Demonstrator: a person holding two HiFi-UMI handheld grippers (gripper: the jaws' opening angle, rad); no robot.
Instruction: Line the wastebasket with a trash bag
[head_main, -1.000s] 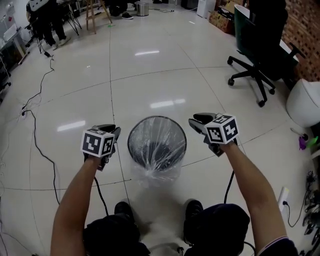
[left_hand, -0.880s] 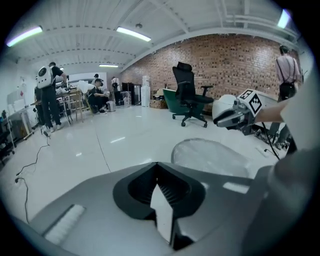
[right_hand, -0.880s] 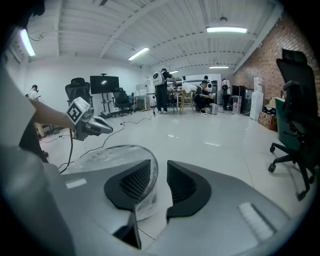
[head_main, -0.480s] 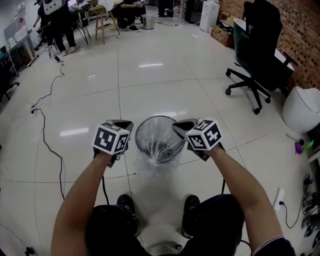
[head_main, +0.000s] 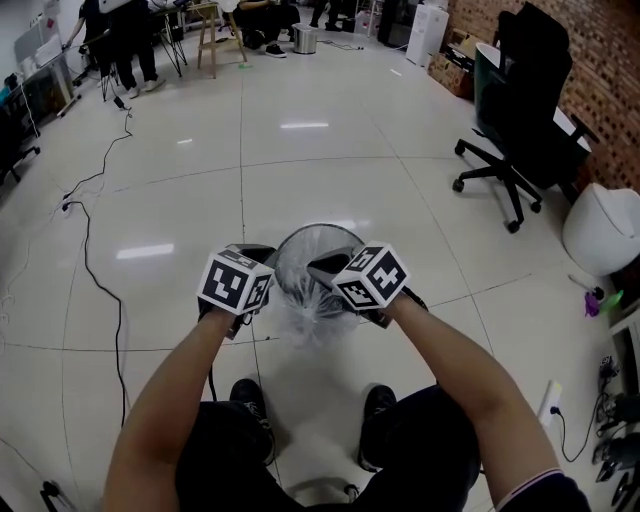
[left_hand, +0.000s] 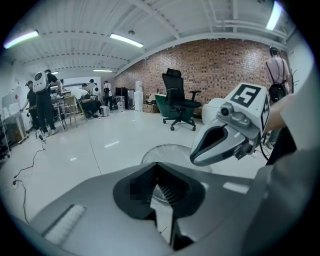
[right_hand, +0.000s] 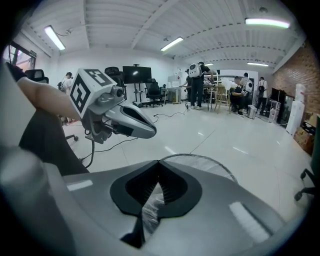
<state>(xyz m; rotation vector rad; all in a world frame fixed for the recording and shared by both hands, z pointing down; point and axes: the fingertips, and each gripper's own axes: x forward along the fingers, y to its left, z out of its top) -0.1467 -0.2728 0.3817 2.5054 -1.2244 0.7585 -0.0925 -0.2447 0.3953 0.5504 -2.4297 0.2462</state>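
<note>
Since left gripper and right gripper just snapped shut empty, I'd reopen before tugging bag over bin.

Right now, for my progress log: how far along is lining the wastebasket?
Done: a clear trash bag lines the wastebasket, its edge folded over the rim. In hand: nothing visible; the left gripper and right gripper are shut near the rim. Left: perhaps only tidying the overhang.

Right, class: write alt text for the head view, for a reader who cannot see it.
Seen from above, a person holds the left gripper and right gripper close together at a round black mesh wastebasket lined with a clear plastic trash bag, on a glossy white tiled floor.
</note>
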